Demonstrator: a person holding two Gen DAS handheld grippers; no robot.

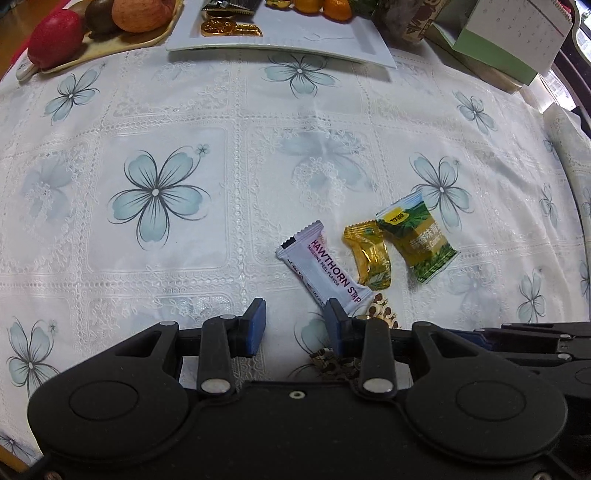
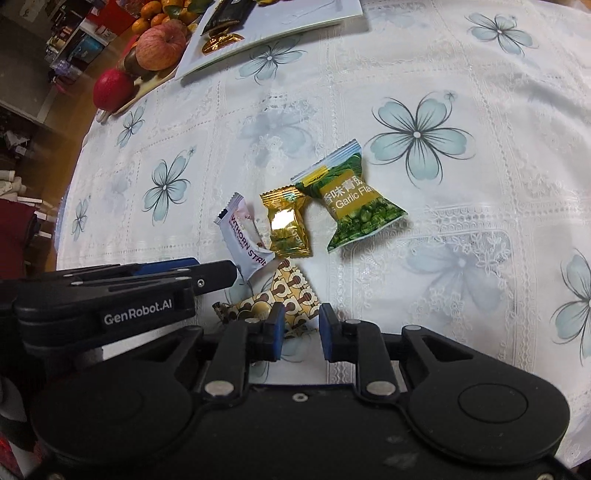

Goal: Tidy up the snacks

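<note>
Several wrapped snacks lie together on the flowered tablecloth: a white Hawthorn Strip bar [image 1: 323,264] [image 2: 245,236], a gold candy [image 1: 369,256] [image 2: 286,227], a green garlic pea packet [image 1: 415,236] [image 2: 351,201] and a brown-gold patterned packet [image 1: 384,314] [image 2: 284,301]. My left gripper [image 1: 295,326] is open and empty, its right finger at the Hawthorn bar's near end. My right gripper [image 2: 301,332] is open, its fingertips at the patterned packet's near edge. The left gripper shows in the right wrist view [image 2: 155,280].
A white rectangular tray [image 1: 295,40] [image 2: 236,55] at the far edge holds gold chocolates, a dark packet and oranges. A wooden plate [image 1: 122,44] with apples and a kiwi sits left of it. A desk calendar [image 1: 517,33] stands at far right.
</note>
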